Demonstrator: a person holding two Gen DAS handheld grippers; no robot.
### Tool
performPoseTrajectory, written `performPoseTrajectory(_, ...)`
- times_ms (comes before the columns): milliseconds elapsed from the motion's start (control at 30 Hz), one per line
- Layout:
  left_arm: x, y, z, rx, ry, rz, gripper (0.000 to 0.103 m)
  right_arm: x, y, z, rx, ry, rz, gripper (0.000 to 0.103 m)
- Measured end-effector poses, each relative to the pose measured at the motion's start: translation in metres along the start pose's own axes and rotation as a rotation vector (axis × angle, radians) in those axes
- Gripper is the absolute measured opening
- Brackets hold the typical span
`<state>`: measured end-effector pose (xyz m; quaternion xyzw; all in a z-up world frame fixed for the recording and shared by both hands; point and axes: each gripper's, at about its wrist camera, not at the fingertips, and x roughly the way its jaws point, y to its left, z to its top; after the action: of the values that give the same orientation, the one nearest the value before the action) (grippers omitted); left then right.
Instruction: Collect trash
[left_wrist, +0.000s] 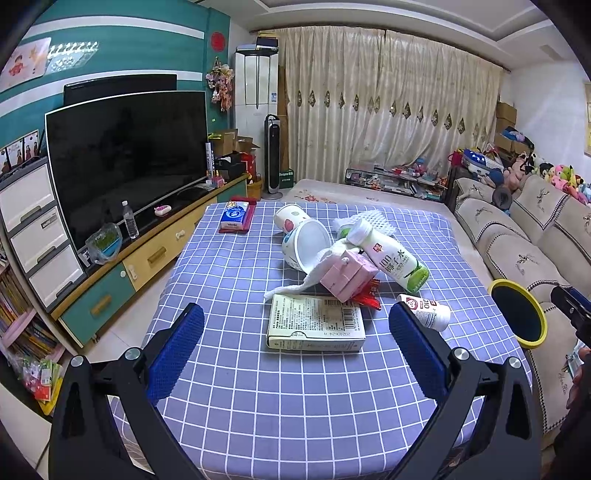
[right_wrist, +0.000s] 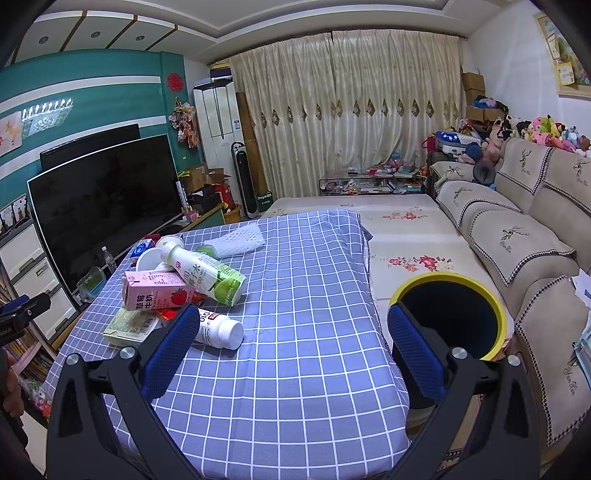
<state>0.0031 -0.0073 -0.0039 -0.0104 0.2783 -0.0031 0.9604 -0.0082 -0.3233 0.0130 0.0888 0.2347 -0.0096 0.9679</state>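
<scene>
Trash heaped on the checked tabletop (left_wrist: 295, 406), bin alongside.
Both hand-held grippers, left (left_wrist: 297, 325) and right (right_wrist: 293, 326), spread, empty. Yellow-rimmed bin (right_wrist: 496, 306) interior dark, contents unreadable; cartons, bottles (left_wrist: 397, 264), cups piled mid-tabletop.

Checked tablecloth (left_wrist: 295, 398) carries bottles (left_wrist: 397, 258), cartons (left_wrist: 316, 326), cups (left_wrist: 306, 245).

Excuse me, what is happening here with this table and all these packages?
A person holds two grippers over a checkered table strewn with trash. The left gripper hangs open around a flat cardboard box; the right gripper is open and empty. A yellow-rimmed bin waits beside the table. Bottles, cups and a pink carton still lie there.
</scene>
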Motion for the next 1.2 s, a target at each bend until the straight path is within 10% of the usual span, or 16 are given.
performPoseTrajectory(1200, 0.0089, -0.0053, -0.0014, 0.020, 0.023, -0.001, 0.099, 0.0087, -0.0027, -0.0036, 0.012, 0.017, 0.000, 0.097)
